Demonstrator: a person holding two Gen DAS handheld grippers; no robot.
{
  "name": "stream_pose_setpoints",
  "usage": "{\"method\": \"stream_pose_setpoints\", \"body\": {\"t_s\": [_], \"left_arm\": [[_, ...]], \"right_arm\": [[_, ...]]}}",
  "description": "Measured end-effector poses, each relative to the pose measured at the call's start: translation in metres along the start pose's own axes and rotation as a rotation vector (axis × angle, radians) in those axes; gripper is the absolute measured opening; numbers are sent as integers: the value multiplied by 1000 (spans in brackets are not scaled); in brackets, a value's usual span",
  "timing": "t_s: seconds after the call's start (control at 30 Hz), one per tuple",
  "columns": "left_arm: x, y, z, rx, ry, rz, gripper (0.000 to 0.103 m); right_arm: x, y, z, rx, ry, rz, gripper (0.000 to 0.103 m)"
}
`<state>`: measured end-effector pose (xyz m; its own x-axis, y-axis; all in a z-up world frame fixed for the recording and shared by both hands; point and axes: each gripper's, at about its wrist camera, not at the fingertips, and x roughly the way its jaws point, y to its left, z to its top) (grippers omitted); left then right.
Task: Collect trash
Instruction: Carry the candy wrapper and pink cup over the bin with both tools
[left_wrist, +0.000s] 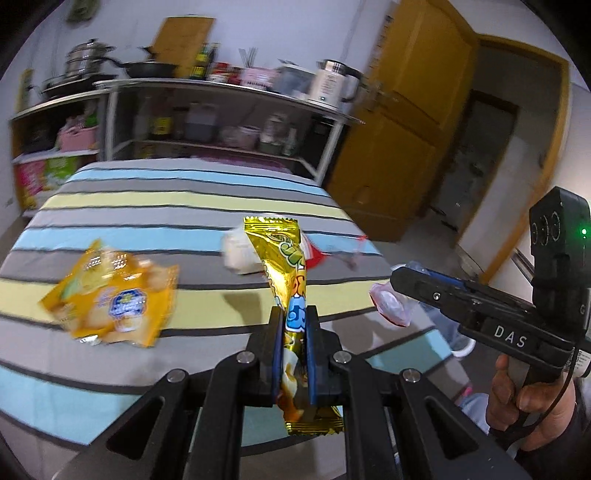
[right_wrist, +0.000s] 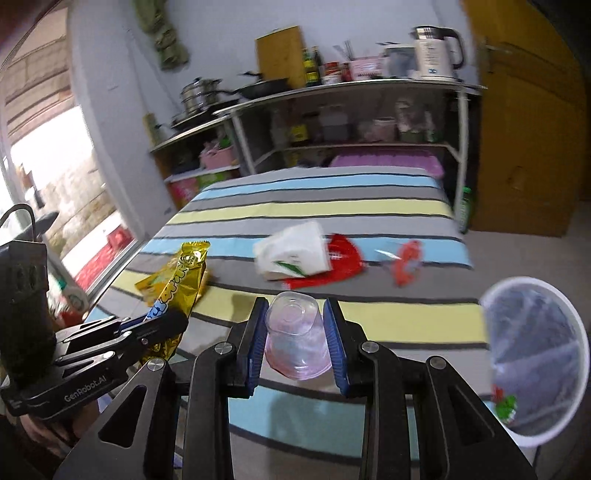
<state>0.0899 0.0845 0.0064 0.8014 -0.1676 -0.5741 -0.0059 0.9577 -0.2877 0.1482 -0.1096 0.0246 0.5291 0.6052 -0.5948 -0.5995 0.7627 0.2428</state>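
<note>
**Both grippers loaded over the striped bed**

Left gripper (left_wrist: 294, 328) sits at the bottom centre of my left wrist view, its two blue-padded fingers drawn nearly together on a gold snack wrapper (left_wrist: 284, 273). That wrapper stands almost upright between the pads, its crimped top reaching to mid-frame and its lower end hanging out below the fingers. In the right wrist view I see the same wrapper (right_wrist: 177, 280) at the left, sticking up from the left gripper (right_wrist: 162, 321).

My right gripper (right_wrist: 297, 328) fills the bottom centre of its own view, fingers part-way closed against the sides of a clear plastic cup (right_wrist: 295, 332), which lies with its base toward the camera. From the left wrist view the right gripper (left_wrist: 400, 284) enters from the right edge with the cup (left_wrist: 391, 304) at its tip, held by my right hand (left_wrist: 532, 406).

On the striped bedcover (left_wrist: 147, 206), an orange snack bag (left_wrist: 114, 295) lies at the left of the left wrist view, well apart from the fingers. Beyond the gold wrapper rests a white tissue pack (right_wrist: 295, 254), touching a red wrapper (right_wrist: 340, 266), with a small red-and-clear scrap (right_wrist: 406, 262) just to its right. A white mesh bin (right_wrist: 535, 365) lined with a bag stands at the lower right of the right wrist view, beside the bed, with some red and green trash visible inside.
</note>
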Motion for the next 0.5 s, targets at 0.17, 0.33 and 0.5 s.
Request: {"method": "stream_pose_setpoints", "body": {"t_s": [0.17, 0.33, 0.5], "left_arm": [[19, -41, 7, 80, 29, -61, 11], [39, -78, 12, 137, 54, -120, 11], [60, -112, 17, 172, 83, -175, 11]], "right_arm": [[-26, -44, -7, 79, -35, -61, 32], [-49, -81, -16, 141, -64, -122, 32], [-66, -119, -25, 210, -82, -179, 32]]}}
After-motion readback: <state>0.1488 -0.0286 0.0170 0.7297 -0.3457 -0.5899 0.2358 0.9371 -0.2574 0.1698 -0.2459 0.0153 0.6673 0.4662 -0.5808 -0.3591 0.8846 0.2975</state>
